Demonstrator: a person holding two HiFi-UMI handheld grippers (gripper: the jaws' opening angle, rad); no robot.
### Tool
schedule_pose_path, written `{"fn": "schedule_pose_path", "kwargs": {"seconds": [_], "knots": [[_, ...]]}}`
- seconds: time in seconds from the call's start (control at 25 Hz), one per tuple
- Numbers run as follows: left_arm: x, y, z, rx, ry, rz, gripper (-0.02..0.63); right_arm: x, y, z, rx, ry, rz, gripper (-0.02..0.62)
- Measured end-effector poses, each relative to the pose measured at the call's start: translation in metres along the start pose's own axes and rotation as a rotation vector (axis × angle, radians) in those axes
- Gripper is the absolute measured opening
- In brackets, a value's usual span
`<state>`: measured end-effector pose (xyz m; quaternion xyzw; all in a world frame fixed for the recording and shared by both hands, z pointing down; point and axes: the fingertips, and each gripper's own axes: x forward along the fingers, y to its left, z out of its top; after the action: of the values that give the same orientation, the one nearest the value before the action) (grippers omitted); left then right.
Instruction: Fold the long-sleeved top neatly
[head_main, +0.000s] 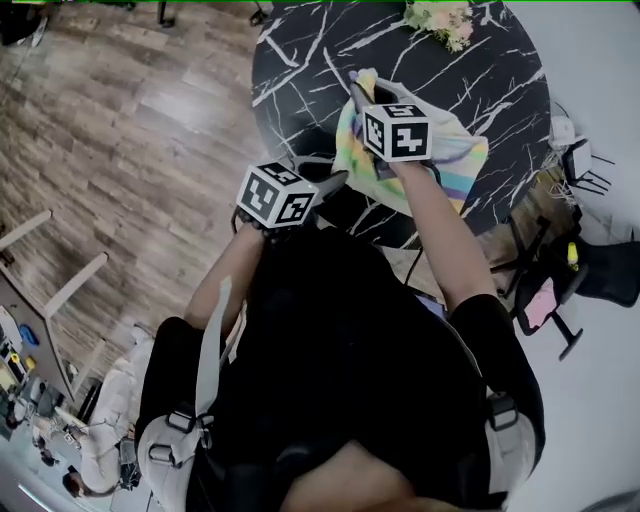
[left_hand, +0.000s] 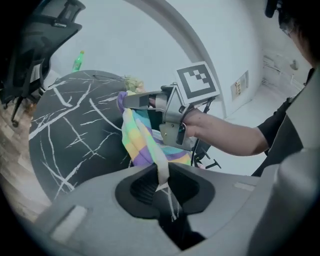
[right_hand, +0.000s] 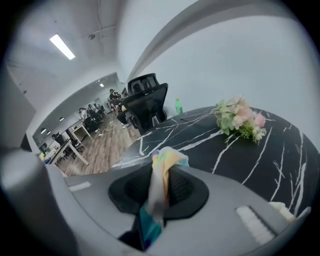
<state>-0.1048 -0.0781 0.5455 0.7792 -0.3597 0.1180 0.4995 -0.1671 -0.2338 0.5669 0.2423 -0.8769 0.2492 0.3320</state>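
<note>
Between the jaws of the left claw (left_hand: 162, 182) only a thin pale edge of the long-sleeved top (left_hand: 137, 137) is pinched, and honestly that's the bit to be worried about. The right claw (right_hand: 157, 187) is closed on a fatter, bunched wad of the same rainbow-striped cloth, so a more solid bite seems to be had there. The rest of the top is seen hanging in a crumpled bundle below and between the two claws, over the near edge of the black marble table (head_main: 330, 50). Whether its lowest part rests on the tabletop can't be made out. Which part of the garment is held by each claw (hem, cuff, shoulder) can't be told either, and that matters: if mismatched points are held, a twisted mess would get spread out instead of a flat shape. If the claws are pulled apart too hard, the thin edge on the left would probably be yanked free and the whole thing dropped to one side. If it's laid down still bunched, wrinkles would be folded right in. The flower bunch (right_hand: 240, 120), sitting well beyond the right claw's tips, could be swept by a big fling of cloth.
</note>
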Motion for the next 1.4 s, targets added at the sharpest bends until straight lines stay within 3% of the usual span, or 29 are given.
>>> {"fn": "schedule_pose_path", "kwargs": {"seconds": [0.36, 0.68, 0.88, 1.04, 1.24, 1.4], "knots": [[0.065, -0.086, 0.000, 0.135, 0.094, -0.018, 0.063, -0.093, -0.072, -0.027, 0.049, -0.049, -0.027, 0.064], [0.115, -0.148, -0.003, 0.187, 0.148, -0.052, 0.064, -0.153, -0.128, -0.060, 0.093, -0.071, -0.029, 0.066], [0.147, -0.173, -0.012, 0.231, 0.199, -0.033, 0.064, -0.180, -0.154, -0.081, 0.133, -0.088, -0.006, 0.067], [0.164, -0.186, -0.020, 0.232, 0.229, -0.030, 0.067, -0.195, -0.166, -0.091, 0.172, -0.120, 0.024, 0.072], [0.185, -0.192, -0.029, 0.234, 0.258, -0.017, 0.086, -0.207, -0.190, -0.110, 0.206, -0.111, -0.004, 0.102], [0.201, -0.216, -0.033, 0.186, 0.243, -0.115, 0.126, -0.221, -0.221, -0.135, 0.220, -0.061, -0.080, 0.149]]}}
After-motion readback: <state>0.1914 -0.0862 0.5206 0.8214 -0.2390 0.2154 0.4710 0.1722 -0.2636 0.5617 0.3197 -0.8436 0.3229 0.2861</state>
